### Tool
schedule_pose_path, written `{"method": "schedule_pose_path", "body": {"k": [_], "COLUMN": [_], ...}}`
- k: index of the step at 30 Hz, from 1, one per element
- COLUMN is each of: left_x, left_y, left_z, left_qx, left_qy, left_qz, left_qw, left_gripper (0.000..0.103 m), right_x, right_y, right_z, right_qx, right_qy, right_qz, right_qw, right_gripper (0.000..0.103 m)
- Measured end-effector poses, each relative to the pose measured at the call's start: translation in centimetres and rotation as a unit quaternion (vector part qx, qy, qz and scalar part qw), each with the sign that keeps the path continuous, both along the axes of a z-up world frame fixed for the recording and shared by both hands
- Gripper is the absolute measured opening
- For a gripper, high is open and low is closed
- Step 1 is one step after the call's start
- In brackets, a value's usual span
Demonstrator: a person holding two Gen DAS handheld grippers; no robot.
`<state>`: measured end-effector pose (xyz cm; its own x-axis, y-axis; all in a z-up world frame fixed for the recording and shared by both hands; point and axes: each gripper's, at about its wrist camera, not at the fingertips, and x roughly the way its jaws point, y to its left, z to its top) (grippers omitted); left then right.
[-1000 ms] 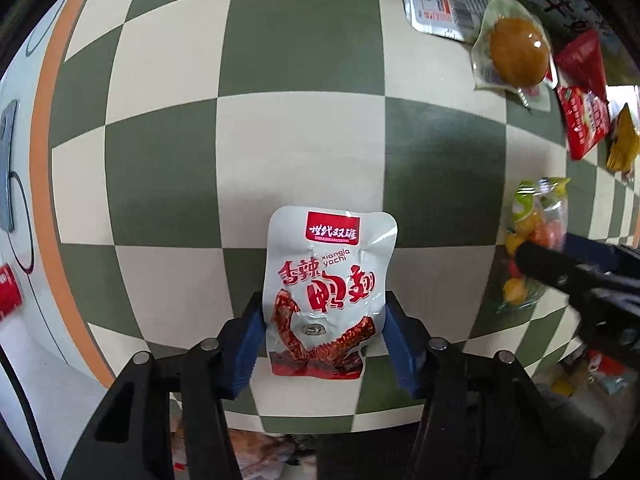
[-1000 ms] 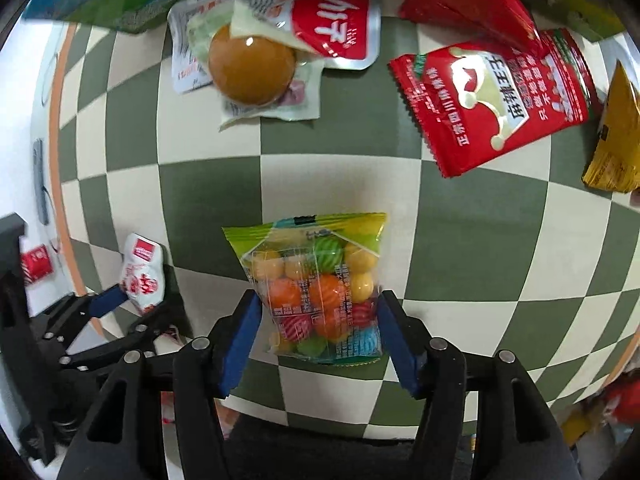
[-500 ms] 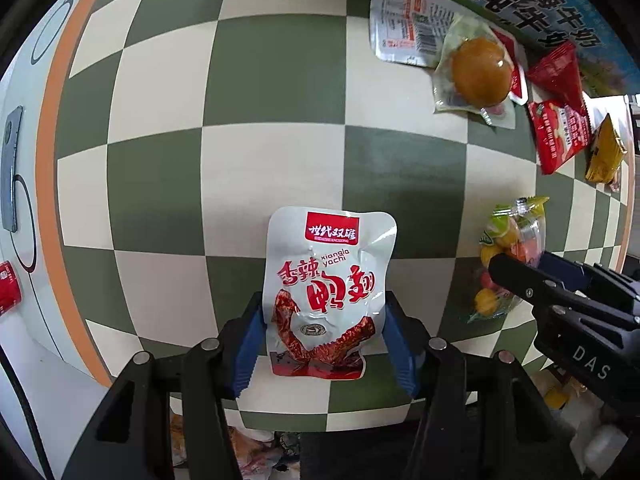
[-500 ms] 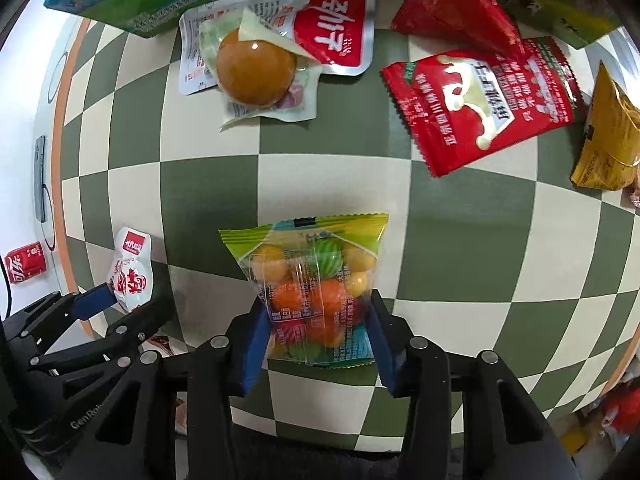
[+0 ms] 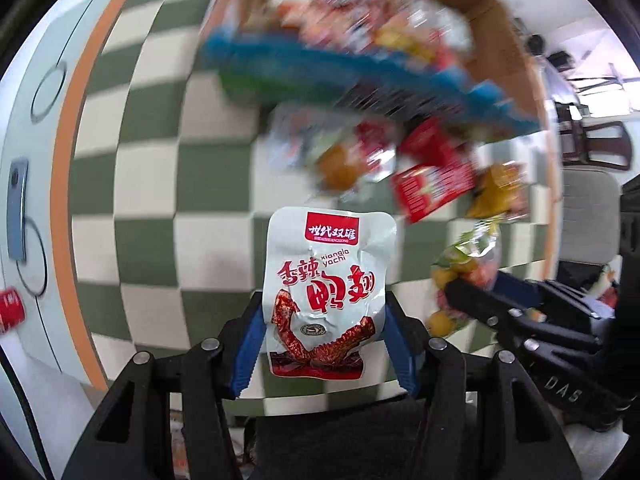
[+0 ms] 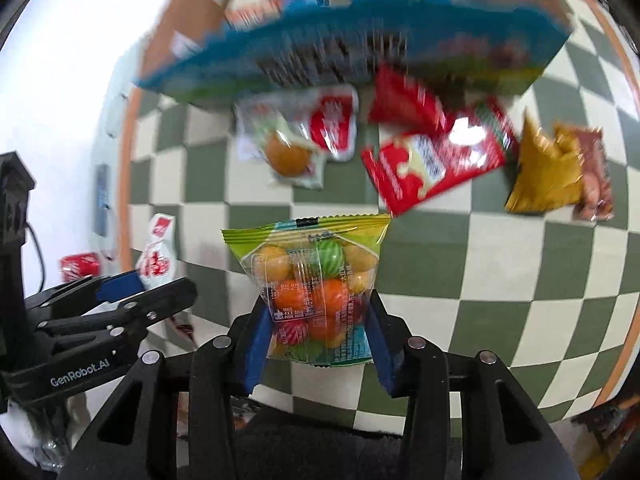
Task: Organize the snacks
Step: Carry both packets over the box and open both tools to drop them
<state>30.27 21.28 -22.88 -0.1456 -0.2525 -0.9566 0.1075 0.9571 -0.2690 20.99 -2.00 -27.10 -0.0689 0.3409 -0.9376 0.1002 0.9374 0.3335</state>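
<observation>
The left claw grips a white duck-wing pouch while the right claw clamps a fruit-candy bag above the checkered desk.

wrist views, steeply downward (shared snacks)

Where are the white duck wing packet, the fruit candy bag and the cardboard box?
white duck wing packet (image 5: 326,292), left wrist view, on its printed front.
fruit candy bag (image 6: 316,288), right wrist view, on its clear middle.
cardboard box (image 5: 496,12), left wrist view, on its brown side wall.
</observation>
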Motion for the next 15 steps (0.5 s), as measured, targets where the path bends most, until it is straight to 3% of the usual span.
{"method": "schedule_pose_path", "body": {"k": [6,10,15], "left_x": [5.5,9.7,14.8], "left_y": [-6.6,-9.8,-12.3], "left_z": [3.5,4.8,4.1], "left_qx": [-0.038,-0.051,-0.059], "left_qy": [-0.029,-0.042,-0.028], "left_qz": [-0.011,-0.015,-0.019], "left_qw": [0.9988,0.9977,0.9977], "left_gripper": [0.053,0.053,0.053], "right_x": [3.2,6.6,11.3], "right_y": [-2.4,-4.0,-6.7], "right_z": [8.7,12.4,12.5], "right_qx": [0.019,0.003,-0.032], "right_qy": [-0.068,-0.108,-0.122], "right_qz": [-0.013,-0.024,-0.039], "right_qw": [0.997,0.994,0.991], "right_gripper": [0.046,0.046,0.046]}}
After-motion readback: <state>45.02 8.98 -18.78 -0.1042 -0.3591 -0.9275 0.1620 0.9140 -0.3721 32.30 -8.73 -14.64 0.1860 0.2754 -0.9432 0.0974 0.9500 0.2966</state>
